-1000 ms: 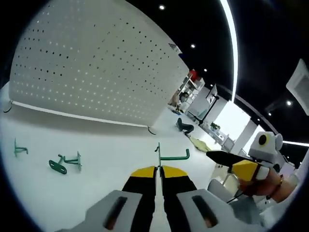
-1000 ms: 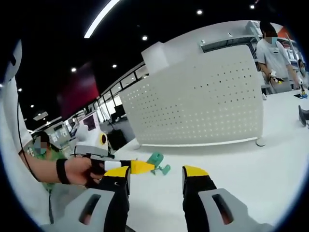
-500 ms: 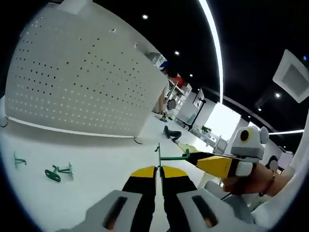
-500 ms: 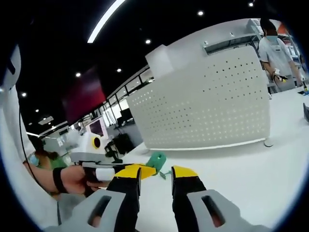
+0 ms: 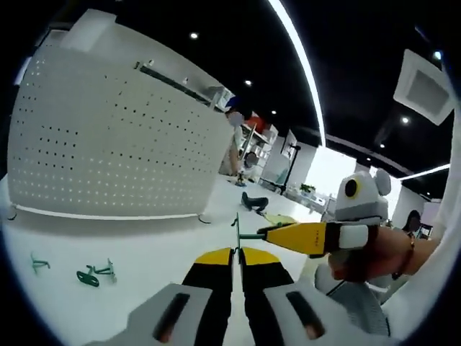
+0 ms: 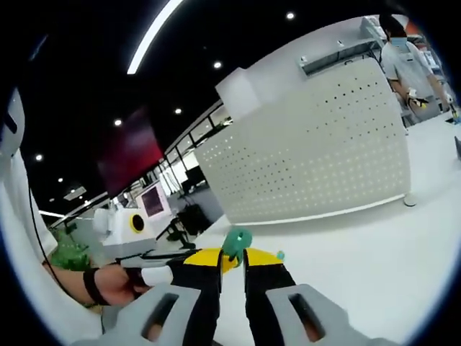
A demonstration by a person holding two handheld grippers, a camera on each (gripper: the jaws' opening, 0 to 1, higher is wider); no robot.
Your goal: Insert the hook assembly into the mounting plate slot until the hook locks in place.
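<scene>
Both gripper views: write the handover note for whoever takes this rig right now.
Left gripper: shut on the green hook, held above the white table.
Right gripper: jaws nearly closed around the hook's round end; it reaches in from the right in the left gripper view.
White pegboard panel stands upright at the back of the table. Two spare green hooks and lie on the table.
Done: hook picked up, both grippers on it.
Left: carry it to the panel and insert until it locks.
</scene>
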